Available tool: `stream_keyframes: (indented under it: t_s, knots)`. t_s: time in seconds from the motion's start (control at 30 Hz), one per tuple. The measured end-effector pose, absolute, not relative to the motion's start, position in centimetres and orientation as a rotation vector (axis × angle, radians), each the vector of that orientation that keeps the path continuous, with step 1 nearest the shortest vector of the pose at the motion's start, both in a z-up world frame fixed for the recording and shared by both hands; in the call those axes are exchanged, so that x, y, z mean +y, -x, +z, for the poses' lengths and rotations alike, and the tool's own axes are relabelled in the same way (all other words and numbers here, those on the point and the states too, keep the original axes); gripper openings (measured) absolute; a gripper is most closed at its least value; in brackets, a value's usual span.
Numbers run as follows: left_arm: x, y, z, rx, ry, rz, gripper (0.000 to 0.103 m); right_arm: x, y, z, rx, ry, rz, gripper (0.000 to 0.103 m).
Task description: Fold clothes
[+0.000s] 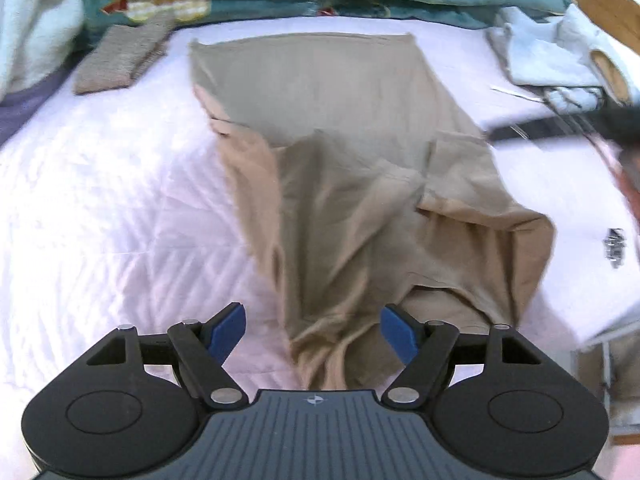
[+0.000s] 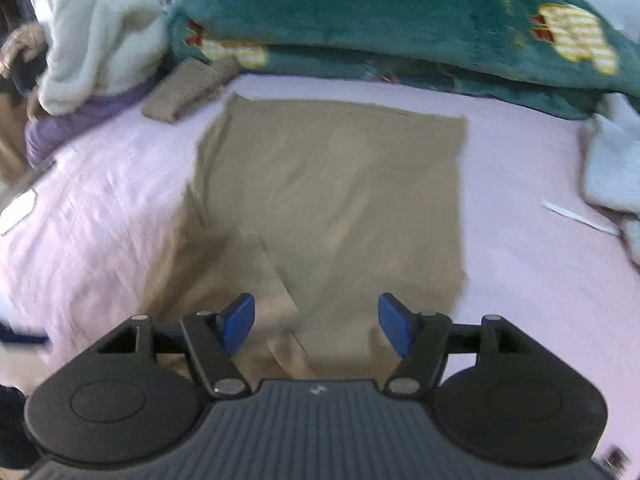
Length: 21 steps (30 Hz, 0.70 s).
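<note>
Tan cotton garment lies mid-bed on pale pink quilted bedspread, far hem flat, near end rumpled. Left tongs apart, nothing gripped. Right tongs apart, empty, above garment's near edge.

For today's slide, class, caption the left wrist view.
Open left claw above a half-folded tan garment on a pale bedsheet.
</note>
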State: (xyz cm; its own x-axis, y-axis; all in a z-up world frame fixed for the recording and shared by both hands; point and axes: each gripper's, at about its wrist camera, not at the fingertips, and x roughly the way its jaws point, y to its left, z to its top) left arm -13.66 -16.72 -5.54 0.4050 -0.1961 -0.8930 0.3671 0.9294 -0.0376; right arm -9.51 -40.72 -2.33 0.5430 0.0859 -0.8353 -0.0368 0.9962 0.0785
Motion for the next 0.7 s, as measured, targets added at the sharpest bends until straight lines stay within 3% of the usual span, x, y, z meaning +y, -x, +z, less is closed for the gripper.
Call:
stream_keyframes:
  t_s: [0.33, 0.7]
  knots:
    - [-18.8, 16.7, -11.1, 1.182, -0.267, -0.415, 0.075, -40.7, 18.2, -7.4, 1.185, -0.167, -0.017, 0.069]
    - [-20.8, 14.4, -15.8, 1.24, -0.275, -0.432, 0.075, -42.2, 19.2, -10.4, 1.218, -0.167, -0.094, 0.069]
